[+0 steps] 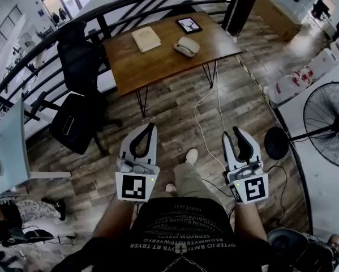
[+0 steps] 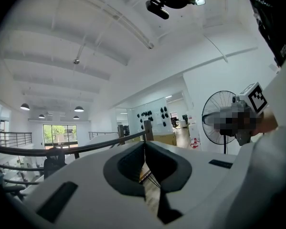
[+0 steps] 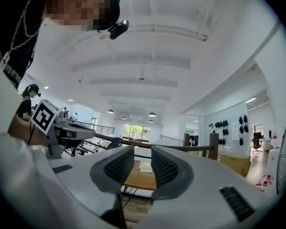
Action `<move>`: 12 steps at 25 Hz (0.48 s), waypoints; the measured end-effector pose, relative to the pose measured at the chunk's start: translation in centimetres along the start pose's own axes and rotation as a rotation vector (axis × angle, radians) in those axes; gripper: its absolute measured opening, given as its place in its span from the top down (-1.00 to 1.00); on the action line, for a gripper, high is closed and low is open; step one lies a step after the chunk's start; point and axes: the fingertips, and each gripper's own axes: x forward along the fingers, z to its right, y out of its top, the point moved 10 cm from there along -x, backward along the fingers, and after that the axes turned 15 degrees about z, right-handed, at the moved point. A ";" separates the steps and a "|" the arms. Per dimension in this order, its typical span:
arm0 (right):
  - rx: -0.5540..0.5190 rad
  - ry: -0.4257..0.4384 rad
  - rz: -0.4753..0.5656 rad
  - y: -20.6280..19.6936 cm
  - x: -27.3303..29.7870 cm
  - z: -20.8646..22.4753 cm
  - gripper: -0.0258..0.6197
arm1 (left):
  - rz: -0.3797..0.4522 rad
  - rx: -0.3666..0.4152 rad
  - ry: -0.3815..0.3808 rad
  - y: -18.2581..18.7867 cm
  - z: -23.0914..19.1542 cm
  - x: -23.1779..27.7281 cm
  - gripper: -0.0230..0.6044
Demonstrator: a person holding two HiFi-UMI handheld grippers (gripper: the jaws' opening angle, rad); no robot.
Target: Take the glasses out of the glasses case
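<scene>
Since we stand off — approach likely comes first.
Left gripper [image 1: 148, 128] jaws together, right gripper [image 1: 237, 132] jaws apart, empty — glasses case [image 1: 187, 46] well ahead.

Print on the black shirt [image 1: 180, 231] cannot be read

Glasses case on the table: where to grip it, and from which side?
Likely across its narrow width, near the middle. The glasses case lies flat on the wooden table as a rounded oblong, close to the near right edge, with bare wood on its near side. Come from that edge with the right gripper, whose jaws stand apart. The seam and hinge side are too small to tell.
</scene>
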 end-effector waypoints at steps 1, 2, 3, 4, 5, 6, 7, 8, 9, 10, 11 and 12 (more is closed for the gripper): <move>0.005 -0.003 -0.002 -0.2 0.3 0.4 0.60 | -0.003 0.000 -0.002 -0.2 -0.1 0.4 0.83; 0.010 -0.006 -0.003 -0.4 0.5 0.7 0.58 | -0.008 0.003 -0.005 -0.3 -0.1 0.7 0.83; 0.017 -0.006 -0.003 -0.6 0.8 1.2 0.56 | -0.013 0.007 -0.007 -0.4 -0.2 1.2 0.83; 0.023 -0.005 -0.004 -0.7 1.2 1.7 0.55 | -0.017 0.007 -0.007 -0.5 -0.2 1.7 0.83; 0.028 -0.004 -0.003 -0.9 1.5 2.2 0.55 | -0.020 0.003 -0.005 -0.6 -0.3 2.3 0.83; 0.032 -0.002 -0.003 -1.1 2.0 2.7 0.55 | -0.023 -0.002 -0.002 -0.7 -0.4 3.0 0.83; 0.035 0.000 -0.003 -1.3 2.4 3.2 0.55 | -0.026 -0.008 -0.001 -0.9 -0.5 3.8 0.83; 0.039 0.002 -0.003 -1.6 2.9 3.7 0.55 | -0.030 -0.015 -0.001 -1.1 -0.7 4.6 0.83; 0.042 0.004 -0.003 -1.8 3.5 4.2 0.55 | -0.033 -0.025 -0.003 -1.4 -0.8 5.4 0.83; 0.046 0.005 -0.004 -2.1 4.0 4.8 0.55 | -0.035 -0.032 -0.005 -1.7 -1.0 6.3 0.83; 0.051 0.006 -0.006 -2.4 4.6 5.3 0.55 | -0.037 -0.036 -0.007 -1.9 -1.0 7.1 0.83; 0.055 0.006 -0.008 -2.7 5.1 5.9 0.55 | -0.038 -0.037 -0.009 -2.2 -1.1 7.9 0.83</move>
